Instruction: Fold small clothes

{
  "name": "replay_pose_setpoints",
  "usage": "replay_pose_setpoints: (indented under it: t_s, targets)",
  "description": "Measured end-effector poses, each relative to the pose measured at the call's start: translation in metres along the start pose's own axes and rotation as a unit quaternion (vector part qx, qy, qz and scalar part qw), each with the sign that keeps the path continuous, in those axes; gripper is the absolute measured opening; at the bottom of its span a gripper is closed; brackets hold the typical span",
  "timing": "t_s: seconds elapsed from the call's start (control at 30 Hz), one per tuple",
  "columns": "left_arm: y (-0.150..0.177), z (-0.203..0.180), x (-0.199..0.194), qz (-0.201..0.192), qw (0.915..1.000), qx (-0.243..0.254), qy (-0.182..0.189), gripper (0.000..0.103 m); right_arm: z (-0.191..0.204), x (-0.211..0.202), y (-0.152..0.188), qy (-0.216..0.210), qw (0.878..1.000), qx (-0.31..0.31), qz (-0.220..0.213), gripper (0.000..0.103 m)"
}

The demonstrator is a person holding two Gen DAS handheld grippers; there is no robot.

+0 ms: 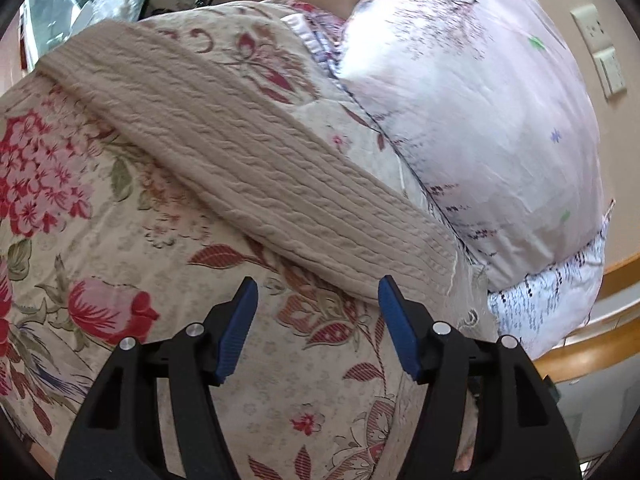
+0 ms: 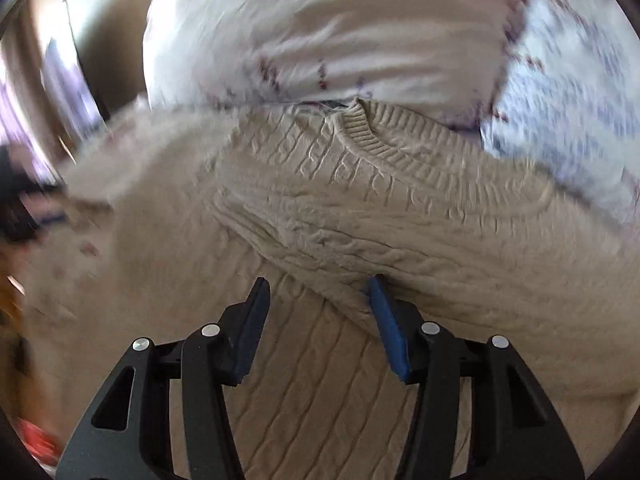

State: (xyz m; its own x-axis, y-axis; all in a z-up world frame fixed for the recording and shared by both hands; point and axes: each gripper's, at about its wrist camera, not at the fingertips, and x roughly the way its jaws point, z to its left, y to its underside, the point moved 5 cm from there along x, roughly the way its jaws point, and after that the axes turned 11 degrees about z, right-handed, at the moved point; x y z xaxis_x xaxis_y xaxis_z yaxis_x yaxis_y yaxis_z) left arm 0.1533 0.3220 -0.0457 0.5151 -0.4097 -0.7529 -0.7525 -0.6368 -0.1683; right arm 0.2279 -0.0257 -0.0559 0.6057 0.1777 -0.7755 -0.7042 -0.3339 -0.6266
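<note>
left tool (image 1: 318, 298): jaws apart, empty, over bedspread (image 1: 120, 240) | right tool (image 2: 318, 298): jaws apart, over sweater (image 2: 360, 208), gripping nothing

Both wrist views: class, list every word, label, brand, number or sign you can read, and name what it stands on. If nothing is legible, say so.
None can be read in either view.
The pink pillow carries only small dark printed marks, a pattern rather than legible letters.
The beige cable-knit sweater shows no tag or label.
The floral bedspread has flowers only.
The wall switch plates bear no readable marking.
The right wrist view is blurred.
</note>
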Motion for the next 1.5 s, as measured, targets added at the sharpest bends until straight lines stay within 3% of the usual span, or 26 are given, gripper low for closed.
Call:
replay_pose_setpoints:
  t_s: [0.03,0.07,0.1,0.17,0.3,0.37,0.43,0.53,0.6,0.77,0.8,0.83,0.97,1.13,1.23,1.33,1.43,1.5]
  targets:
    - [-0.001,0.002,0.000,-0.001,1.0000,-0.003,0.001,0.062,0.006,0.002,0.001,0.025,0.999,-0.019,-0.006,0.042]
    - [-0.002,0.005,-0.001,-0.003,1.0000,-0.007,0.001,0.062,0.008,0.001,0.001,0.029,0.999,-0.023,-0.008,0.018]
    - [-0.004,0.008,-0.001,-0.007,0.9999,-0.012,0.004,0.062,0.007,-0.005,-0.001,0.011,1.000,-0.011,-0.017,0.007]
    - [-0.009,0.013,-0.003,-0.013,0.9994,-0.027,0.017,0.062,0.000,-0.010,-0.002,-0.020,0.999,0.013,-0.022,0.008]
    - [-0.019,0.025,-0.005,-0.029,0.9968,-0.062,0.040,0.061,-0.003,-0.006,0.005,-0.060,0.997,0.039,0.012,0.021]
    - [-0.023,0.029,-0.006,-0.040,0.9944,-0.082,0.053,0.060,-0.005,-0.017,0.007,-0.104,0.993,0.061,0.008,0.055]
    - [-0.029,0.034,-0.007,-0.057,0.9914,-0.101,0.061,0.058,-0.005,-0.029,0.009,-0.140,0.987,0.076,-0.003,0.063]
    - [-0.036,0.039,-0.006,-0.072,0.9874,-0.123,0.068,0.048,-0.006,-0.044,0.014,-0.156,0.984,0.081,-0.013,0.063]
    - [-0.037,0.040,-0.002,-0.074,0.9859,-0.133,0.070,0.033,-0.010,-0.056,0.021,-0.165,0.982,0.089,-0.021,0.063]
    - [-0.030,0.032,0.010,-0.059,0.9830,-0.146,0.094,0.026,-0.031,-0.077,0.035,-0.172,0.978,0.117,-0.036,0.064]
    - [-0.028,0.028,0.011,-0.061,0.9828,-0.145,0.096,0.012,-0.037,-0.080,0.038,-0.171,0.976,0.125,-0.040,0.064]
    - [-0.028,0.024,0.010,-0.066,0.9825,-0.143,0.099,0.006,-0.042,-0.082,0.040,-0.170,0.976,0.131,-0.043,0.064]
    - [-0.033,-0.007,-0.005,-0.105,0.9805,-0.115,0.120,0.007,-0.060,-0.090,0.051,-0.166,0.973,0.153,-0.051,0.064]
    - [-0.019,-0.098,-0.018,-0.113,0.9756,0.002,0.188,0.007,-0.080,-0.100,0.066,-0.162,0.968,0.181,-0.063,0.064]
    - [0.013,-0.165,-0.004,-0.093,0.9634,0.085,0.237,0.007,-0.089,-0.101,0.074,-0.160,0.965,0.197,-0.066,0.065]
    - [0.048,-0.205,0.029,-0.051,0.9537,0.123,0.270,0.007,-0.095,-0.098,0.082,-0.158,0.963,0.210,-0.063,0.066]
    - [0.087,-0.222,0.077,0.014,0.9540,0.133,0.268,0.008,-0.099,-0.093,0.089,-0.158,0.961,0.221,-0.056,0.066]
    - [0.111,-0.224,0.121,0.080,0.9574,0.124,0.249,0.008,-0.100,-0.089,0.094,-0.157,0.960,0.227,-0.051,0.066]
